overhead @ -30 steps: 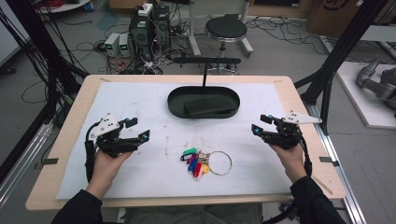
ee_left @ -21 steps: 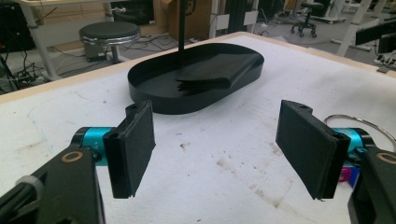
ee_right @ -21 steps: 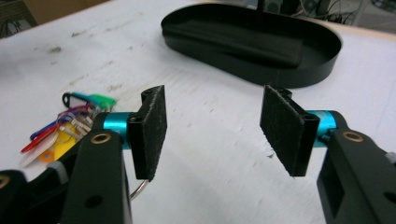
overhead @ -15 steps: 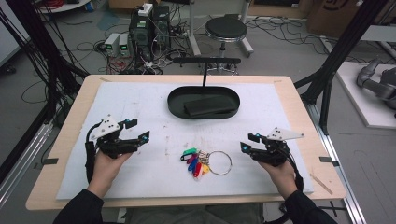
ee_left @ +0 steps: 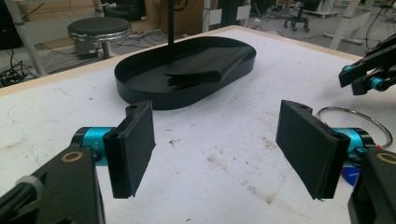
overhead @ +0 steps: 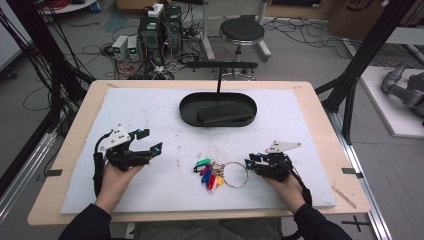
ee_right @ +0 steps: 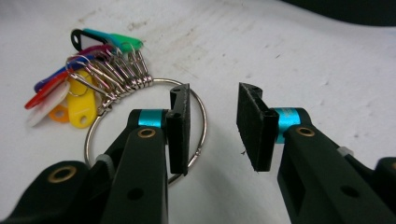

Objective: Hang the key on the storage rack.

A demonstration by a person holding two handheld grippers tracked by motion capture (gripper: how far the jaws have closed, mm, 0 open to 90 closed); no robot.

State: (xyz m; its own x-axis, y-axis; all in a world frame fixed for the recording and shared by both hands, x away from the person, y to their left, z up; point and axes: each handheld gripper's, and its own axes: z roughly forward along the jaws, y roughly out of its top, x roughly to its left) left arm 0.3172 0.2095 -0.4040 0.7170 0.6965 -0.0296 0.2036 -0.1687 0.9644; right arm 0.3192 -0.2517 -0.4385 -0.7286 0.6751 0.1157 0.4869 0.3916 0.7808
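Near the front of the surface (overhead: pixel 150 112), the right gripper (ee_right: pixel 212 122) is hovering with jaws spread beside the key ring (ee_right: pixel 144 121); the left gripper (ee_left: pixel 219 149) is waiting open. Next, likely, straddling the wire and pinching.

One camera hangs above the person's side, looking forward and down over the whole table (overhead: pixel 320 107). Two ride the grippers, close and low over the tabletop; both catch the key ring (ee_left: pixel 359 122) (ee_right: pixel 196 126).
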